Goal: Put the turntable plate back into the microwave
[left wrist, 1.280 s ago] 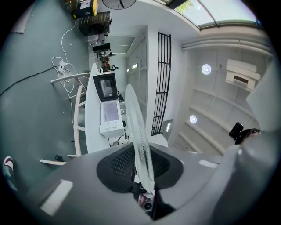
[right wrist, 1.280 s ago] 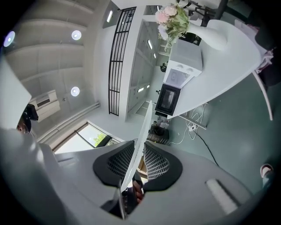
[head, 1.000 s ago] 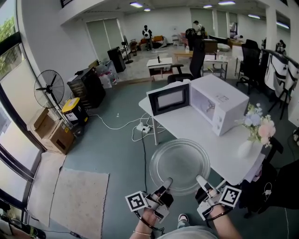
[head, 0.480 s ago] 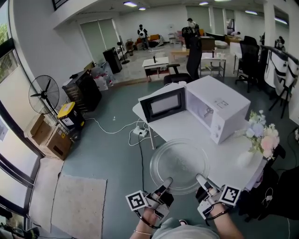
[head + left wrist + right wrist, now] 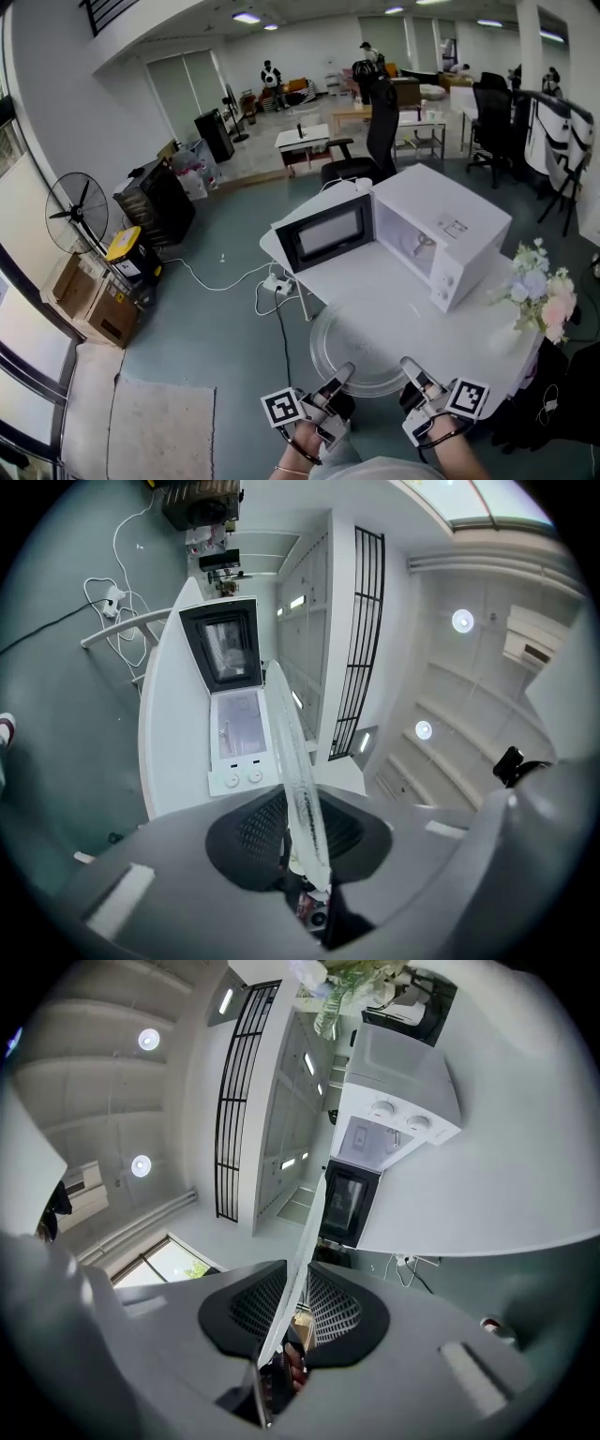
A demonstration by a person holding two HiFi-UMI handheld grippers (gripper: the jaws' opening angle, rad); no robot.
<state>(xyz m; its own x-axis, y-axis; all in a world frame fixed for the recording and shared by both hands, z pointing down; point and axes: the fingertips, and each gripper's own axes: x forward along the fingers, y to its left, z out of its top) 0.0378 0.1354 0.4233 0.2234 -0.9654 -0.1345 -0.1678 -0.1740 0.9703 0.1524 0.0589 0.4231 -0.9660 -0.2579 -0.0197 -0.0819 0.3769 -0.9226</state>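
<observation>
I have left tongs (image 5: 339, 375) and right tongs (image 5: 411, 366) each clamped on the clear round glass turntable plate (image 5: 370, 337) at its near rim, above the white counter (image 5: 375, 277), before the open white microwave (image 5: 441, 230).

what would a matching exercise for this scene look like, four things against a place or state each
Things:
1 turntable plate
2 microwave door
3 flowers
4 fan

Places or states:
a swung open
b on the floor, left in the head view
c gripped at its near rim by left gripper and right gripper
d at the table's right end

Pairs: 1-c; 2-a; 3-d; 4-b
</observation>
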